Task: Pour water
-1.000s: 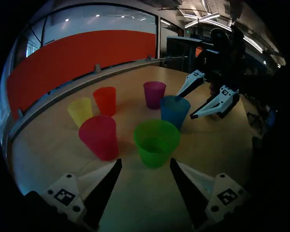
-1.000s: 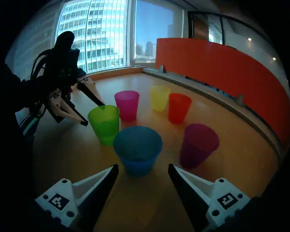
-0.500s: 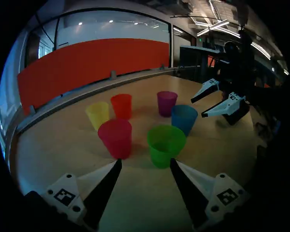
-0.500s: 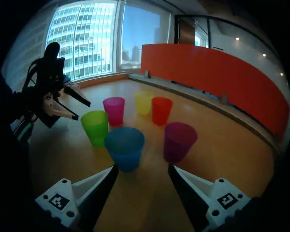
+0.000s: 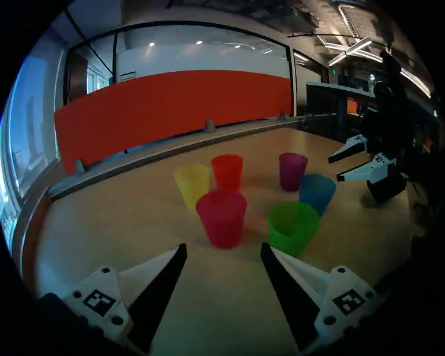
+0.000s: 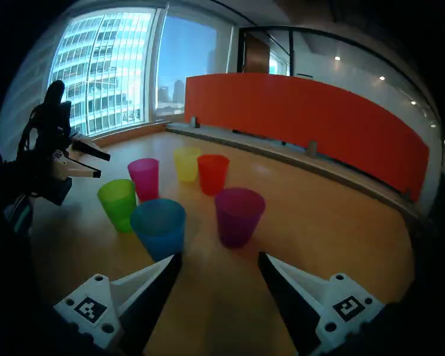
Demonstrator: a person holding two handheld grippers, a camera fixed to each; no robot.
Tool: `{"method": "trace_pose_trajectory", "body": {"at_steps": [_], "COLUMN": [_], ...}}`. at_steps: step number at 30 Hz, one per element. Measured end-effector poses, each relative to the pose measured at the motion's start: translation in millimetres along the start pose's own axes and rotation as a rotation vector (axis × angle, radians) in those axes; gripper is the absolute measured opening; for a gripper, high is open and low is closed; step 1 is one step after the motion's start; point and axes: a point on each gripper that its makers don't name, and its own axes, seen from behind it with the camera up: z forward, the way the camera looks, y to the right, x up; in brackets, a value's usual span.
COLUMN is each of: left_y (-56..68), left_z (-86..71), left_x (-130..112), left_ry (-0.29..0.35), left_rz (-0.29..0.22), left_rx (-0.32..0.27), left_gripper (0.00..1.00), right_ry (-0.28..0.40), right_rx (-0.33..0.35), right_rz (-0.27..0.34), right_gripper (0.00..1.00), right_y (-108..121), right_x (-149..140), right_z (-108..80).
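Note:
Several plastic cups stand upright in a cluster on a wooden table. In the left gripper view, the pink cup and green cup are nearest, with yellow, orange, purple and blue behind. My left gripper is open and empty, short of the pink cup. In the right gripper view, the blue cup and purple cup are nearest. My right gripper is open between them, touching neither. I cannot tell what the cups hold.
An orange wall panel runs along the table's far edge behind a low ledge. Tall windows rise beyond the table in the right gripper view. Each gripper faces the other across the cups: the right gripper and the left gripper, both open.
Both grippers have drawn back from the cups, which now look smaller and farther off. The left gripper now lines up with the pink cup instead of the green one. No cup has moved.

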Motion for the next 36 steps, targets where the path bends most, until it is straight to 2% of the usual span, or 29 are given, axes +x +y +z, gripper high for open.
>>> {"method": "trace_pose_trajectory", "body": {"at_steps": [6,12,21,24,30,36], "left_y": [-16.4,-33.9,-61.6,-65.6,-73.1,-73.8], "left_z": [0.3,1.1,-9.4,-13.6,-22.6,-31.4], "left_x": [5,12,29,37,46,57], "left_ry": [0.022,0.057,0.136,0.175,0.223,0.272], "left_rz": [-0.010,-0.044,-0.093,-0.103,-0.090,-0.081], "left_rx": [0.061,0.116,0.207,0.230,0.287,0.325], "left_gripper": [0.93,0.93,0.93,0.93,0.92,0.93], "right_ry": [0.023,0.046,0.125,0.154,0.212,0.279], "right_rx": [-0.076,-0.140,-0.241,-0.273,-0.334,-0.390], "right_rz": [0.025,0.035,0.068,0.077,0.093,0.104], "right_gripper": [0.99,0.99,0.99,0.99,0.99,0.99], "right_y": [18,32,52,57,66,70], "right_x": [7,14,37,45,59,77], "right_z": [-1.8,-4.3,-9.2,-11.5,-17.3,-26.2]}}
